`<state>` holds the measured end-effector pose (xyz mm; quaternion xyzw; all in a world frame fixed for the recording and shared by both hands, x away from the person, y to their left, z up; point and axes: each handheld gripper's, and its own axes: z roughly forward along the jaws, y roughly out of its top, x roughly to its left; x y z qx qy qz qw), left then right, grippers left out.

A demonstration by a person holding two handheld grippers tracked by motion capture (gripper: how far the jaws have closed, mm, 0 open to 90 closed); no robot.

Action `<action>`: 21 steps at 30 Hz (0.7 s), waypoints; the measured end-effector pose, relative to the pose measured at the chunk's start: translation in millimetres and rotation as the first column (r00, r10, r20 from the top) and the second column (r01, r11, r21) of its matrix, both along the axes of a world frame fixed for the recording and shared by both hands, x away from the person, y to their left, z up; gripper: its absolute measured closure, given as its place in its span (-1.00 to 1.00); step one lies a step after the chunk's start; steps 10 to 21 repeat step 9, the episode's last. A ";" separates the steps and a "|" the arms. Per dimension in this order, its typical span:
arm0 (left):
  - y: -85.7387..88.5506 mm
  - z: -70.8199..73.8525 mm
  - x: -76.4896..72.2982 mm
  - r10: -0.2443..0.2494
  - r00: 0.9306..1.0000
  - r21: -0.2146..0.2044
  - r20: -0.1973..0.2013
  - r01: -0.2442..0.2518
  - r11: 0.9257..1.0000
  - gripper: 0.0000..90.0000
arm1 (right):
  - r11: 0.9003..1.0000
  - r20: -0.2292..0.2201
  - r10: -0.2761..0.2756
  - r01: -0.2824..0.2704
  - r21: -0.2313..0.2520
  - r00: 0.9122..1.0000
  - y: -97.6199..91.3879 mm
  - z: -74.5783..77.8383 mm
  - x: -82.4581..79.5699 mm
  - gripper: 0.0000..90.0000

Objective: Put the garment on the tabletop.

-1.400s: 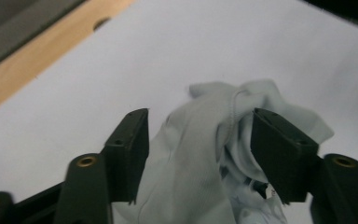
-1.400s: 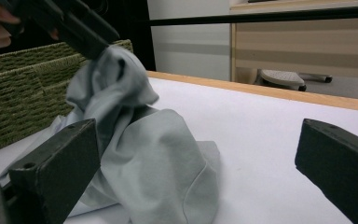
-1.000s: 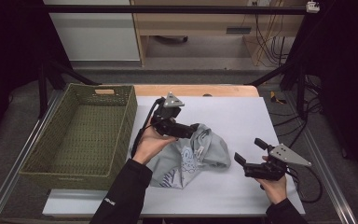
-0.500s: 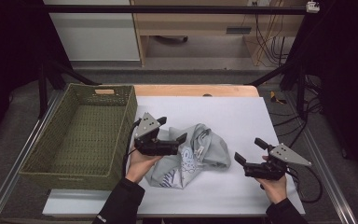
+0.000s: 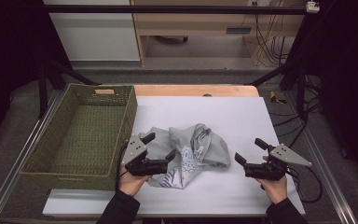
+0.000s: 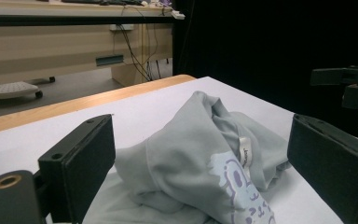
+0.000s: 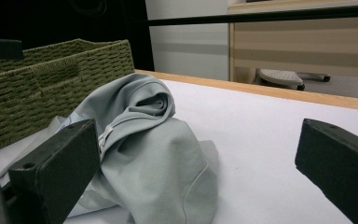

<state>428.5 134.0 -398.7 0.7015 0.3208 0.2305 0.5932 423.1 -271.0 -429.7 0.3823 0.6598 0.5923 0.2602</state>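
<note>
The grey shirt (image 5: pixel 189 153) lies in a crumpled heap in the middle of the white tabletop (image 5: pixel 242 116), just beside the green woven basket (image 5: pixel 81 135). It is not folded and it is not in the basket. No cloth shows inside the basket.

The left claw (image 5: pixel 161 148) sits low at the shirt's near-left edge. Its jaws have just been opening and now stand wide. The shirt bulges up between them, but the pads do not press on it, so nothing is gripped.

The right claw (image 5: pixel 251 150) waits just to the right of the heap, apart from the cloth, jaws wide and holding nothing.

I think the job has hardly begun. The shirt must be grabbed and lifted before it can go anywhere.
</note>
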 end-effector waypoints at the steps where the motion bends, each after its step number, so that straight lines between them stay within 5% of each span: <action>1: 1.7 -1.1 -0.7 0.001 1.000 -0.005 0.002 -0.001 1.000 -0.85 | 1.000 0.000 0.000 0.000 0.000 1.000 0.0 0.0 0.0 -0.99; 21: 10.4 -9.9 -5.2 0.006 1.000 -0.009 0.003 -0.006 1.000 -0.87 | 1.000 -0.002 -0.002 0.002 -0.001 1.000 -2.0 -0.8 -0.3 -0.99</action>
